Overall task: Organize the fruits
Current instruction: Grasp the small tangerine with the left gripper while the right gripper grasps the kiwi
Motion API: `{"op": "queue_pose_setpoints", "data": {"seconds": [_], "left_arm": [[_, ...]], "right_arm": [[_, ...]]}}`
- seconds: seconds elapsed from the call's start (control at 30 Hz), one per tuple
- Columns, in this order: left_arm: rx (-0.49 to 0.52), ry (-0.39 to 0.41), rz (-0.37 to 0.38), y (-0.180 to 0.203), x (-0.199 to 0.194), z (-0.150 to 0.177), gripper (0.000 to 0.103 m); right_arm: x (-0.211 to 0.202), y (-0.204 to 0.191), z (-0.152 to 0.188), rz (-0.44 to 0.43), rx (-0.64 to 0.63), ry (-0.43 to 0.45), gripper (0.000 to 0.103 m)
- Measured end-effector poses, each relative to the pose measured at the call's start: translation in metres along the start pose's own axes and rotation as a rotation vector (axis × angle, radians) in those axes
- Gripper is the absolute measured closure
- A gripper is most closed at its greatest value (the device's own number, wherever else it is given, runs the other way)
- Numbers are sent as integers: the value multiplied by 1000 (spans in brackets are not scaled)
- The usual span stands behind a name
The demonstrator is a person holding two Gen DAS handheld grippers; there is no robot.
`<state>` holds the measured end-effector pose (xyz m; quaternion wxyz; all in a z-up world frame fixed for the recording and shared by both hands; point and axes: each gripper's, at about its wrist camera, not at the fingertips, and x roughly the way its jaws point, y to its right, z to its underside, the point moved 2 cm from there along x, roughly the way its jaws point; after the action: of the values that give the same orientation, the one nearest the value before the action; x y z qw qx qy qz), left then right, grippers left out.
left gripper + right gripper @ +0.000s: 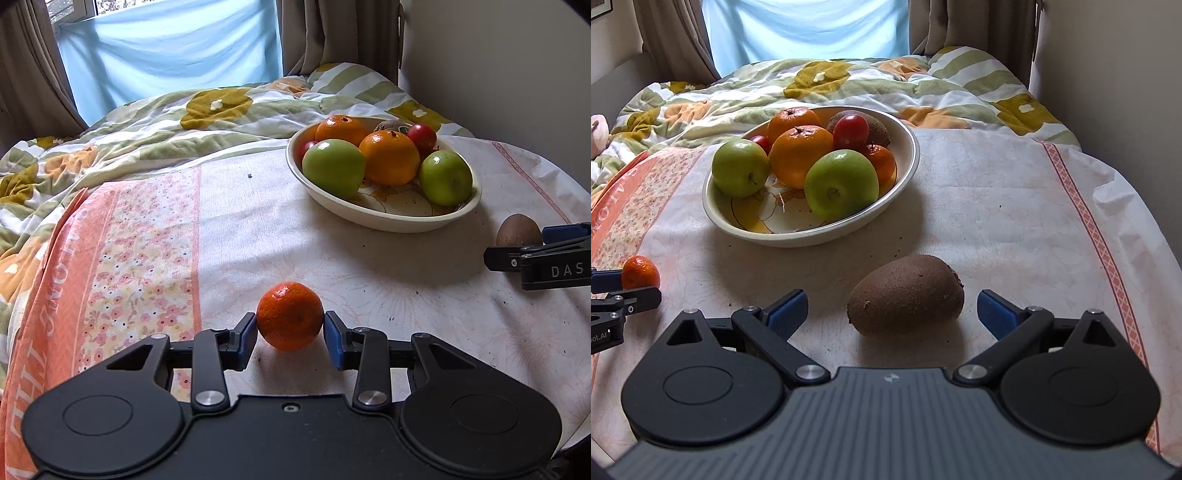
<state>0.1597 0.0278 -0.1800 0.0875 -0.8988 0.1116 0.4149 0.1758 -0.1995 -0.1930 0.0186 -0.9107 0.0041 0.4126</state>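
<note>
Left tool (290, 329): clenched on mandarin (290, 320). Right tool (891, 309): released, kiwi (906, 294) between its fingers, untouched. Step: pickup; next, lift mandarin to bowl (908, 162) ahead.

We see the left gripper (290, 334) — black linkages ending in blue-padded fingers (246, 338) — tilted down toward the surface, its pads pressed against both sides of a small orange mandarin (290, 320). The right gripper (892, 312), of the same black and blue build, also angles downward; its fingers (786, 308) stand wide apart, a brown fuzzy kiwi (906, 294) lying between them, touched by neither pad.
</note>
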Motion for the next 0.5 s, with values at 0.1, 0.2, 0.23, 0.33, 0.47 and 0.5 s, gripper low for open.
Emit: {"op": "queue_pose_setpoints", "data": {"seconds": [0.1, 0.2, 0.23, 0.33, 0.47, 0.5], "left_arm": [[-3, 4, 3, 0, -3, -1, 60], [-7, 11, 4, -2, -7, -4, 60], [-8, 13, 5, -2, -9, -4, 60], [-5, 17, 8, -2, -13, -7, 60], [-3, 22, 16, -1, -17, -10, 60], [-2, 25, 18, -1, -18, -10, 60]], "right_arm": [[4, 1, -1, -10, 4, -13, 0], [5, 1, -2, -12, 7, -16, 2], [6, 1, -2, -10, 5, -15, 4], [5, 2, -3, 5, 0, -13, 13], [9, 6, -2, 8, -4, -30, 20], [9, 7, -1, 4, 2, -32, 20]]}}
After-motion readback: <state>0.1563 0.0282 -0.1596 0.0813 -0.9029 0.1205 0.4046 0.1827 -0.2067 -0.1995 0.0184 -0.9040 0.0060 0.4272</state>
